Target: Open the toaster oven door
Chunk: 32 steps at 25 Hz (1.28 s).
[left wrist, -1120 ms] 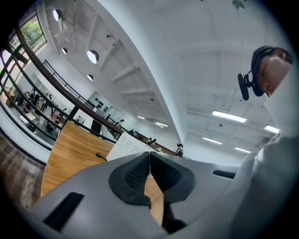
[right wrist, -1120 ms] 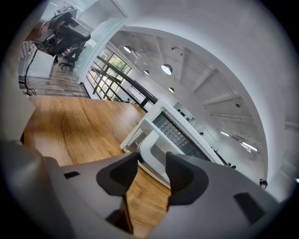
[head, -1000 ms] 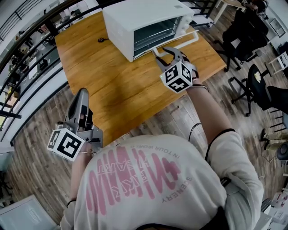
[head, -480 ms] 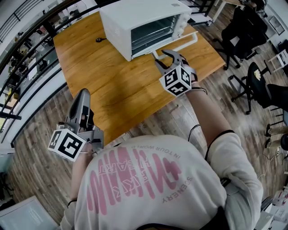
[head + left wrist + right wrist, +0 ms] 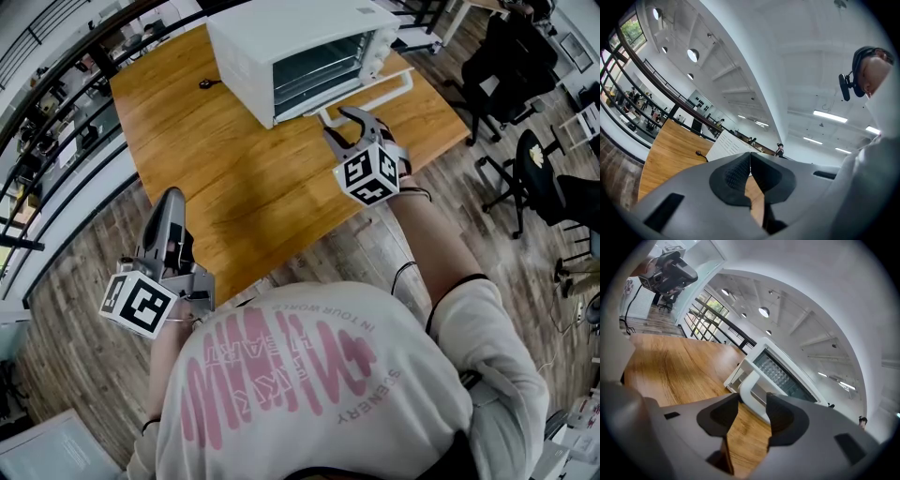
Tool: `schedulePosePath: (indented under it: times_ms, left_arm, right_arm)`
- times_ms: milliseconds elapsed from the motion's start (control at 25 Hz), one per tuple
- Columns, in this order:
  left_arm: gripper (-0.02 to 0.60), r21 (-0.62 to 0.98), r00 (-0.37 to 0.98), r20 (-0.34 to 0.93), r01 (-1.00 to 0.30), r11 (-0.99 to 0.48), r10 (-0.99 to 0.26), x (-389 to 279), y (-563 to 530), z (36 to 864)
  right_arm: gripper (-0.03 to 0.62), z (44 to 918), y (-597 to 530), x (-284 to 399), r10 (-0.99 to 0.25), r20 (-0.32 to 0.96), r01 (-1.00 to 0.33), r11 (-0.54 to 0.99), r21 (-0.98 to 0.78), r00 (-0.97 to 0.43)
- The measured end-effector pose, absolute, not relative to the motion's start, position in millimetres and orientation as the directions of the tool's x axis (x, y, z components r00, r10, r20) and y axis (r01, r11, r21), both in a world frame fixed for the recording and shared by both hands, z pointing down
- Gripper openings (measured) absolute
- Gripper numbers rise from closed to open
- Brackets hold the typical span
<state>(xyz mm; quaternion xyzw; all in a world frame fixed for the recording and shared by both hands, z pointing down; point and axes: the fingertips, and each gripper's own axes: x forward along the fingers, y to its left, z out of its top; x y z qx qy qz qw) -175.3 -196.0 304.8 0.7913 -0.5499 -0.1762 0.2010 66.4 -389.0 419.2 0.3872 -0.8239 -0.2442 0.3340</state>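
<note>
A white toaster oven [image 5: 281,37] stands at the far side of the wooden table [image 5: 234,178]. Its glass door hangs down and open, and the wire rack inside shows. The white bar handle [image 5: 375,94] juts out toward me. My right gripper [image 5: 339,120] is shut on the left end of that handle. In the right gripper view the handle [image 5: 750,383] sits between the pads of that gripper [image 5: 752,404]. My left gripper [image 5: 171,195] hangs off the table's near left edge, away from the oven. Its jaws [image 5: 750,157] are shut on nothing.
A small black cable end [image 5: 211,83] lies on the table left of the oven. Black office chairs [image 5: 506,84] stand on the floor to the right. A dark railing [image 5: 56,122] runs along the left. The table's near edge lies just ahead of my body.
Almost nothing differs. The door stays down and the right gripper stays on the handle. The left gripper has not moved.
</note>
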Motion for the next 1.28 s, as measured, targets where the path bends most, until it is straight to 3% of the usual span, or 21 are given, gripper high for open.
schedulePosePath:
  times_ms: [1280]
  left_arm:
    - [0.021, 0.507, 0.348, -0.046, -0.799, -0.322, -0.936, -169, -202, 305]
  right_arm:
    - [0.193, 437, -371, 77, -0.823, 0.297, -0.513, 0.543, 0.665, -0.485]
